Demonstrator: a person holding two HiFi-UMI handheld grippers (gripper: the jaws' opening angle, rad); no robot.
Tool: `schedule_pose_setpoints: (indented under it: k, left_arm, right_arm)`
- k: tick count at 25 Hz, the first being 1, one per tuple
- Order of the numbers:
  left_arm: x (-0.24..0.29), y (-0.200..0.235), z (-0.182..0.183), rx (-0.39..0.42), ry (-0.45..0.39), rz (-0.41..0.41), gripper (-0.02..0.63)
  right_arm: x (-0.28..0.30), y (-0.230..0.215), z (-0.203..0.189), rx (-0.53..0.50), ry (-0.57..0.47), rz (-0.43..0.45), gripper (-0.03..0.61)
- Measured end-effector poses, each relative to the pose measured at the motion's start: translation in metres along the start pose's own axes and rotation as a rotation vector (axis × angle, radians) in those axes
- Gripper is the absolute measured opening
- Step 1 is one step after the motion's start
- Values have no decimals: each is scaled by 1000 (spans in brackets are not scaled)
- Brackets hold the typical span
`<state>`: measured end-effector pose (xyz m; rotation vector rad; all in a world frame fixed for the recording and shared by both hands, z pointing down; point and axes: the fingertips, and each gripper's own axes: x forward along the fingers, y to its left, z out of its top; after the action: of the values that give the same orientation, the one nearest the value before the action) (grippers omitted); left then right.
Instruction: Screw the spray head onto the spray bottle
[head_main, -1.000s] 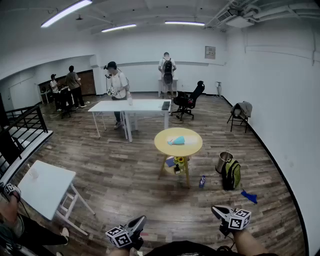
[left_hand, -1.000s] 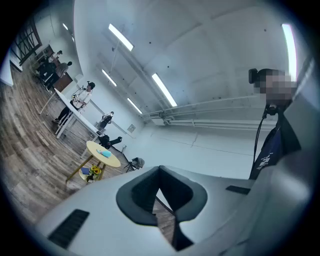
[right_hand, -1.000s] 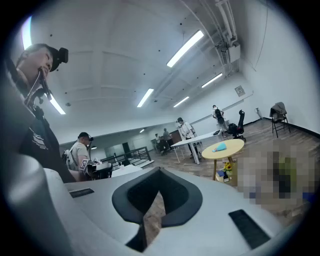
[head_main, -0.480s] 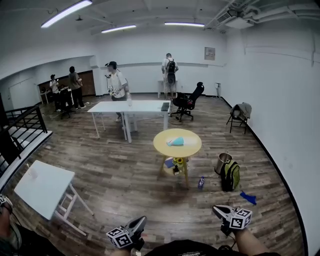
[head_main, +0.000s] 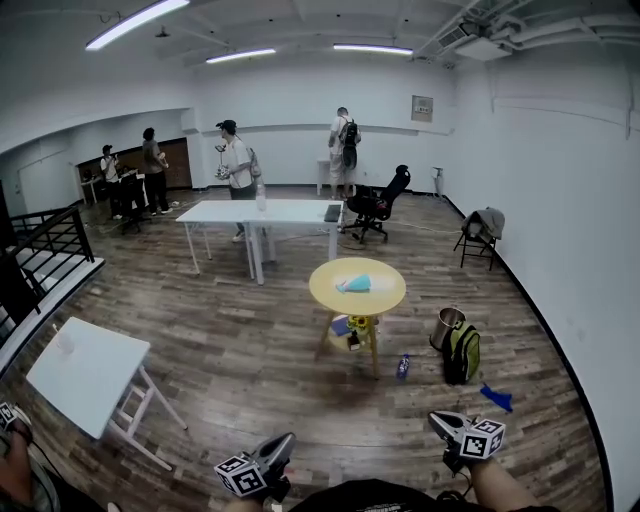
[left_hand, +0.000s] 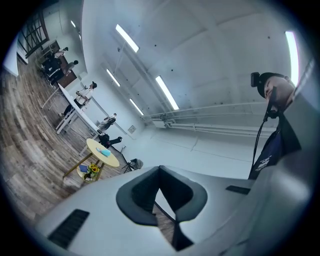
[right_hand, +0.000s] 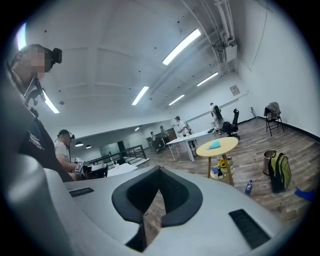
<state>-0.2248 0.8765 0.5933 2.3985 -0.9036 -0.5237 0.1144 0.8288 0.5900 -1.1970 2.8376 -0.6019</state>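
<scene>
While you stand at the near end of the room, your left gripper (head_main: 283, 443) is shut tight. Its two dark pads meet at the tip, and there is nothing between them. Your right gripper (head_main: 433, 419) is just the same: pads pressed together, holding nothing. Neither one touches a thing.

Both show low at the bottom edge of the head view, the left one near the middle and the right one off to the right, apart from each other. The wood floor (head_main: 250, 370) lies beyond them.

Out ahead of you, in the middle of the room, stands a round yellow table (head_main: 385, 295). A pale blue thing (head_main: 353, 284) lies on its top, a bit left of the middle. It is too small to tell if it is the spray bottle or the spray head. It is well apart from both grippers, with a wide stretch of floor in between.

In the right gripper view, that table shows up and to the right of the shut jaws. In the left gripper view, it shows far off to the left of them.

A small blue bottle (head_main: 403, 364) lies on the floor just right of the table's legs, near a green backpack (head_main: 462, 350). It too is well apart from your grippers.
</scene>
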Motion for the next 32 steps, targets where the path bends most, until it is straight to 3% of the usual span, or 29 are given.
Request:
schedule_pose_setpoints:
  k: [11, 18, 25, 32]
  left_arm:
    - [-64, 66, 40, -17, 19, 26, 11]
    - [-47, 98, 39, -67, 64, -4, 11]
    - [33, 112, 30, -68, 93, -9, 11]
    - [173, 100, 33, 0, 44, 5, 11]
  right_arm:
    - [73, 42, -19, 9, 18, -25, 12]
    - [89, 32, -33, 43, 42, -79, 12]
    - [101, -44, -12, 75, 22, -77, 14]
    - [110, -167, 63, 34, 27, 11, 14]
